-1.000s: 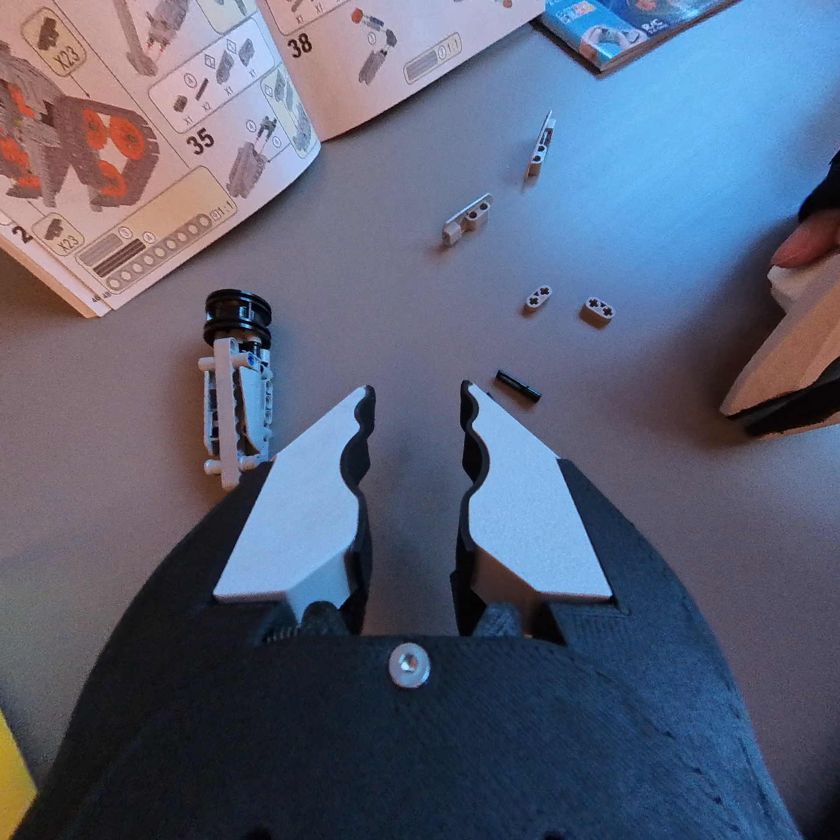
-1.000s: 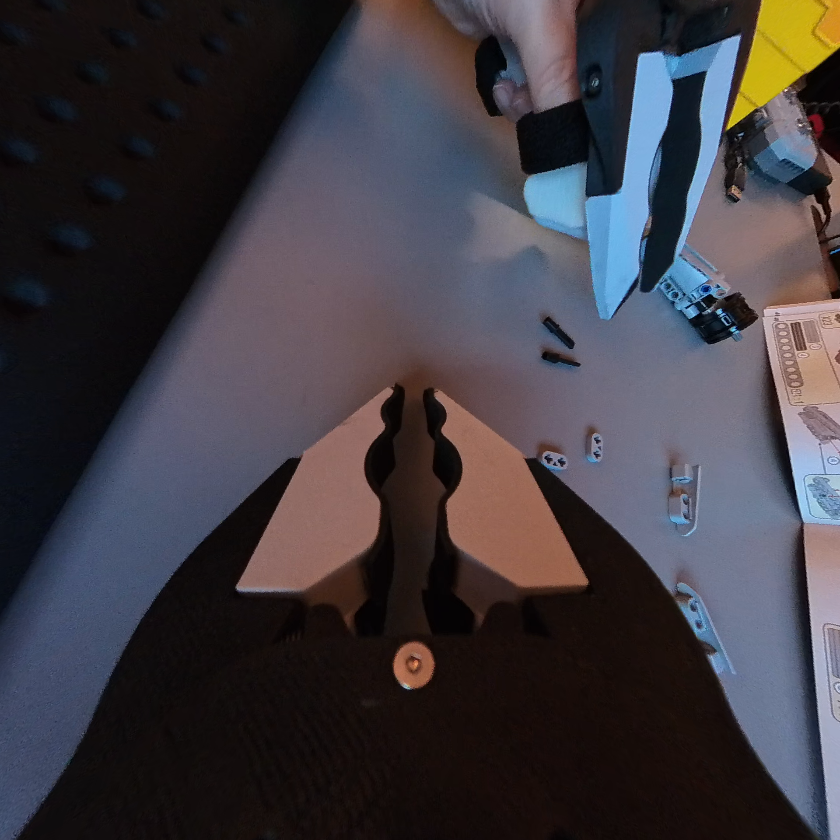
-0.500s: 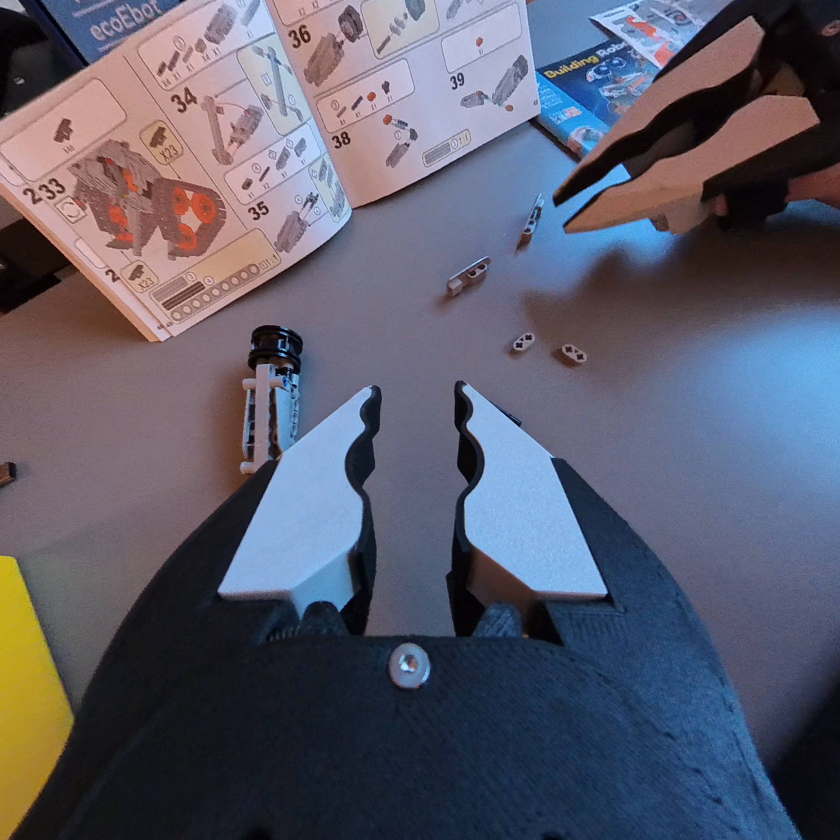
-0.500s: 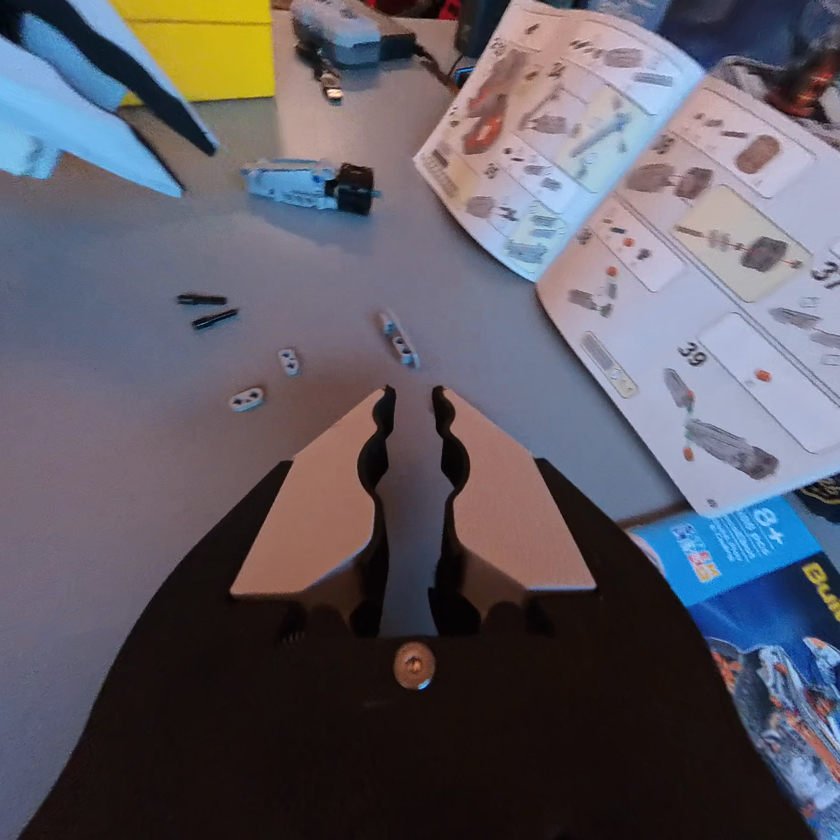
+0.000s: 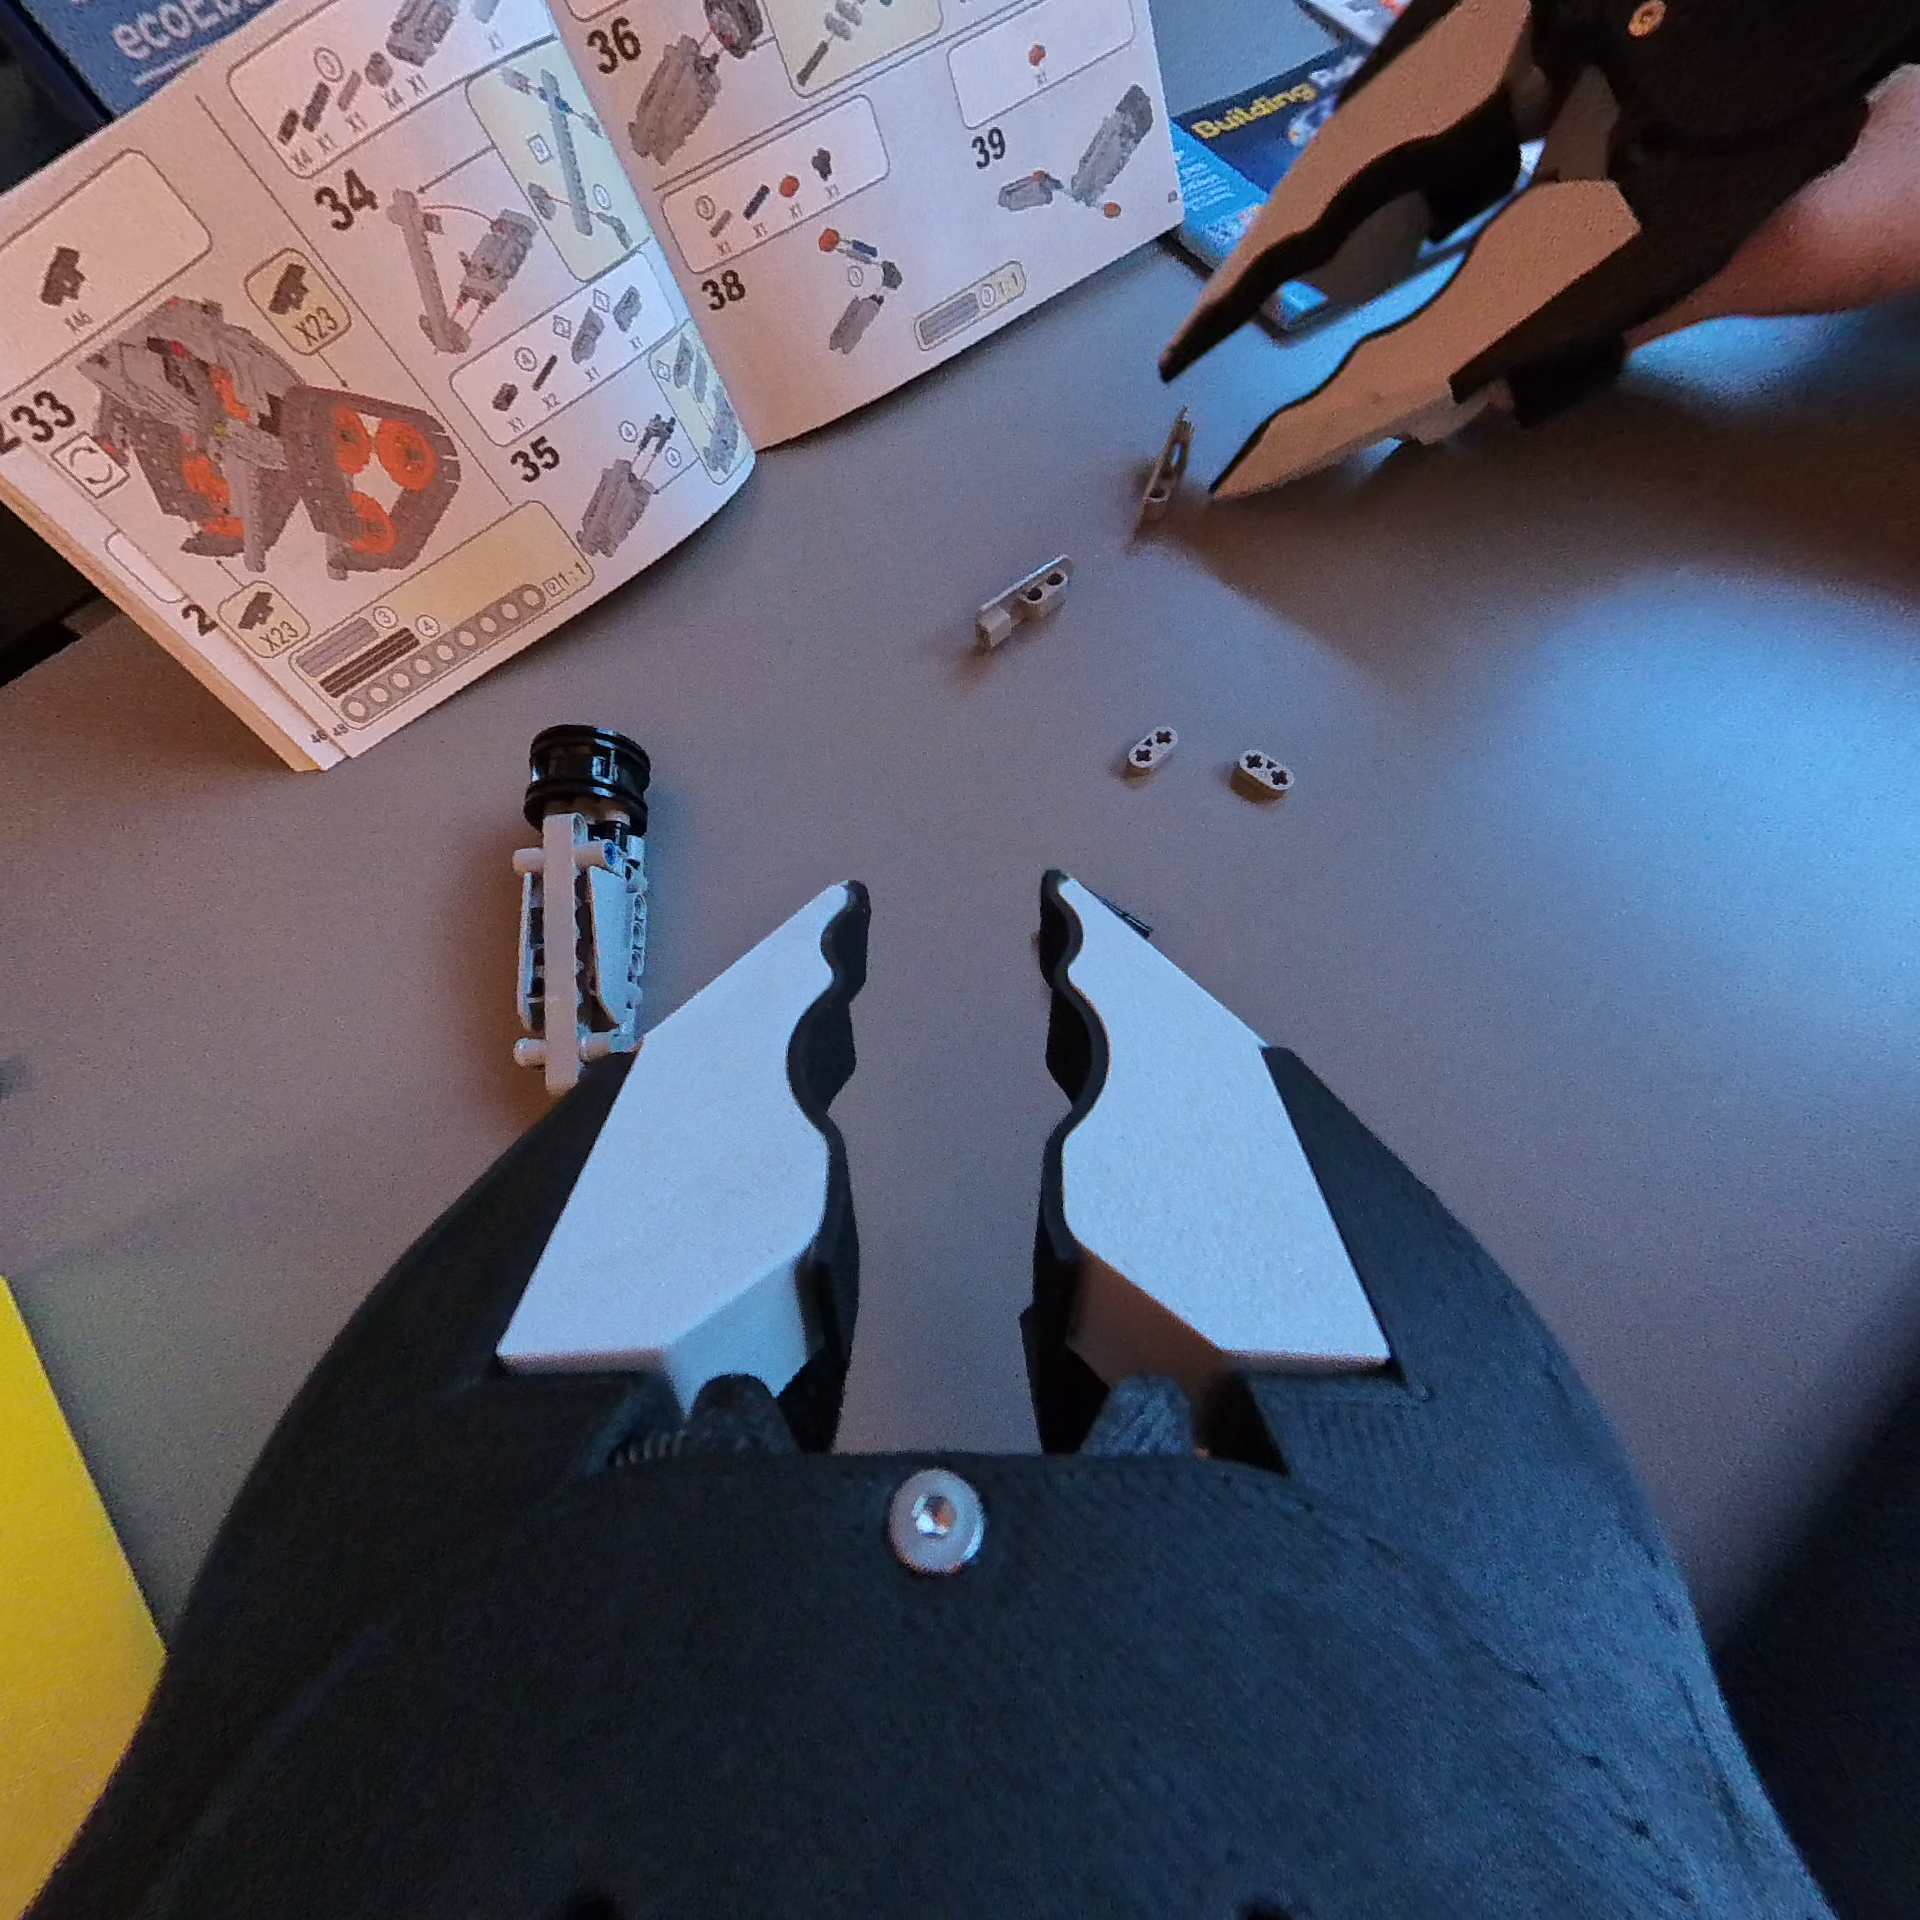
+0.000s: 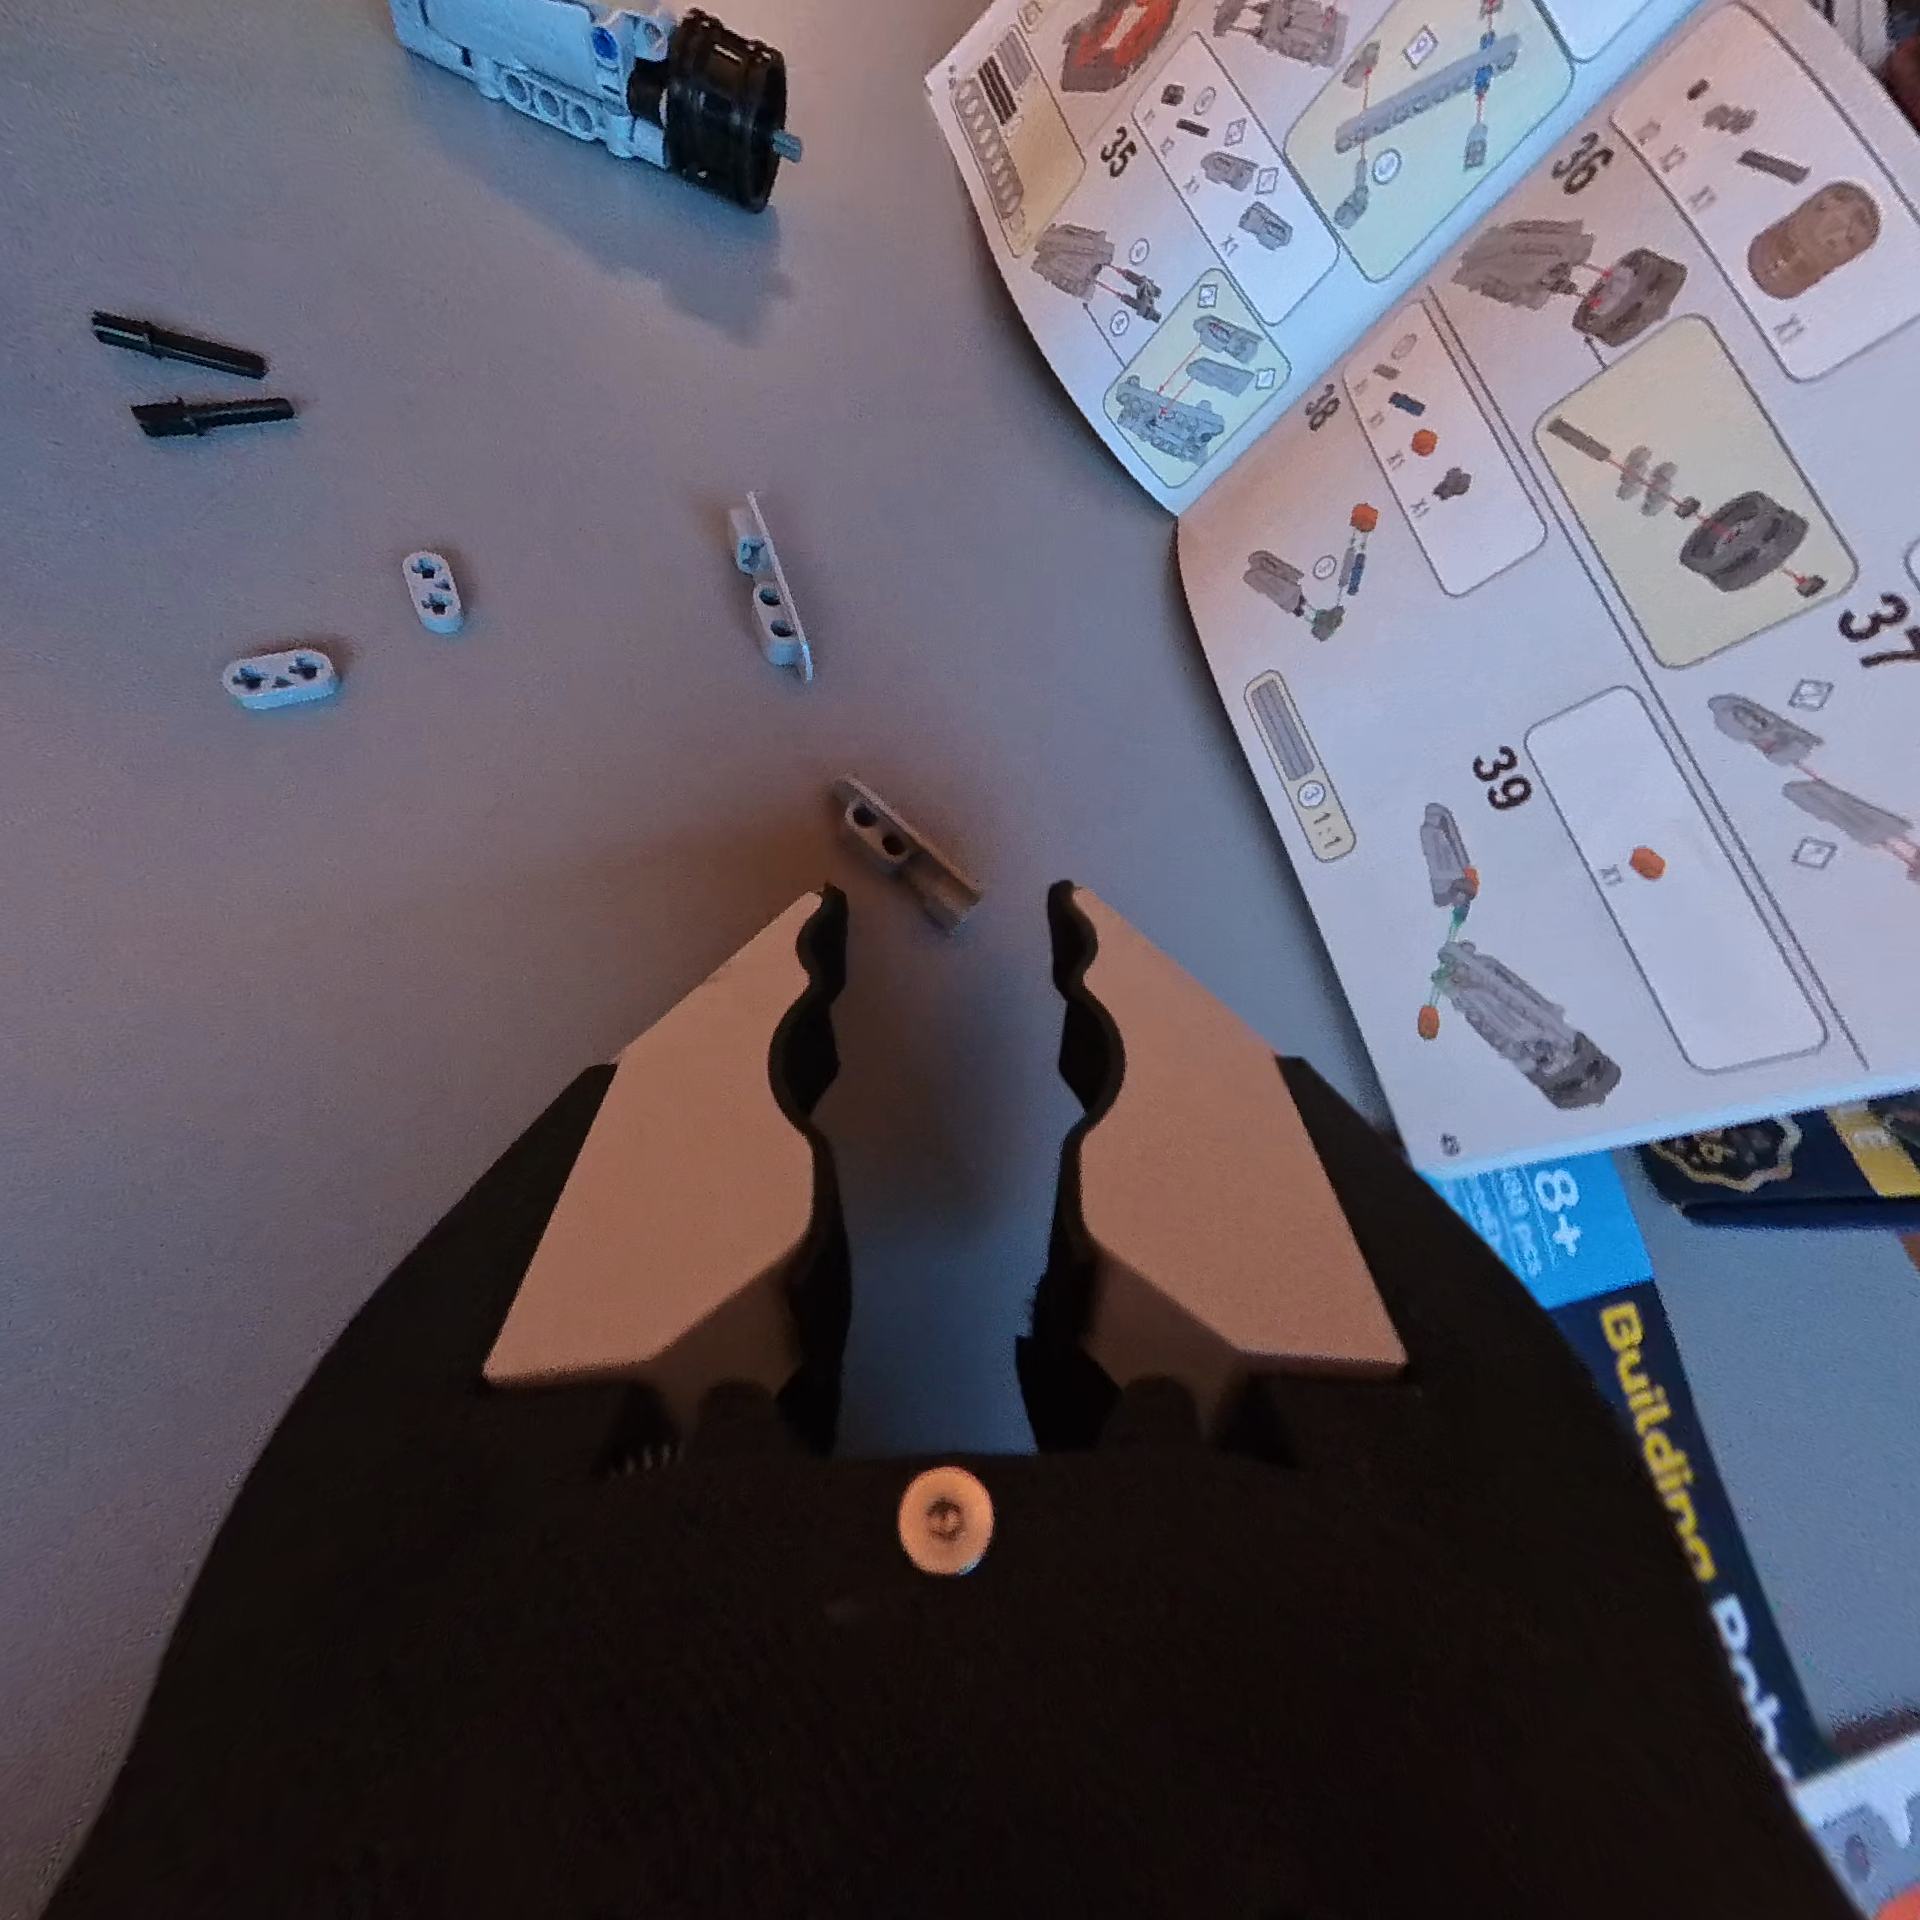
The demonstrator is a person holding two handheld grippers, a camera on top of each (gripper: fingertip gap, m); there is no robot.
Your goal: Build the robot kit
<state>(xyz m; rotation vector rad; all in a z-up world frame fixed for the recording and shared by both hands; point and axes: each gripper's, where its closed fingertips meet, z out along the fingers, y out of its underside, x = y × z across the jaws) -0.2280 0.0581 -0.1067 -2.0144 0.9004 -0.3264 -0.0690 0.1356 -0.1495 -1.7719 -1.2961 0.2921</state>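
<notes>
My left gripper (image 5: pixel 951 899) is open and empty above the grey table, beside a grey assembly with a black wheel (image 5: pixel 582 894). My right gripper (image 6: pixel 940 902) is open and empty, its tips right at a small grey bracket piece (image 6: pixel 904 852); it also shows at the upper right of the left wrist view (image 5: pixel 1195 426), next to that bracket (image 5: pixel 1166 473). A second grey bracket (image 6: pixel 774 587) (image 5: pixel 1023 601), two small flat grey connectors (image 6: pixel 281 677) (image 6: pixel 433 590) and two black pins (image 6: pixel 177 345) (image 6: pixel 213 416) lie scattered. The assembly also shows in the right wrist view (image 6: pixel 603 88).
An open instruction booklet (image 5: pixel 499 291) (image 6: pixel 1507 499) lies at the far side of the parts. A blue box or booklet (image 6: pixel 1621 1351) lies near the right gripper. A yellow object (image 5: pixel 52 1621) sits at the lower left of the left wrist view. The left gripper's tips are roughly 20 centimeters from the right gripper's. The yellow object (image 5: pixel 52 1621) sits 20 centimeters or so from the ends of my left fingers.
My right gripper has swung round, come down to the bracket by the booklet and opened wider. My left gripper has stayed open and shifted only slightly.
</notes>
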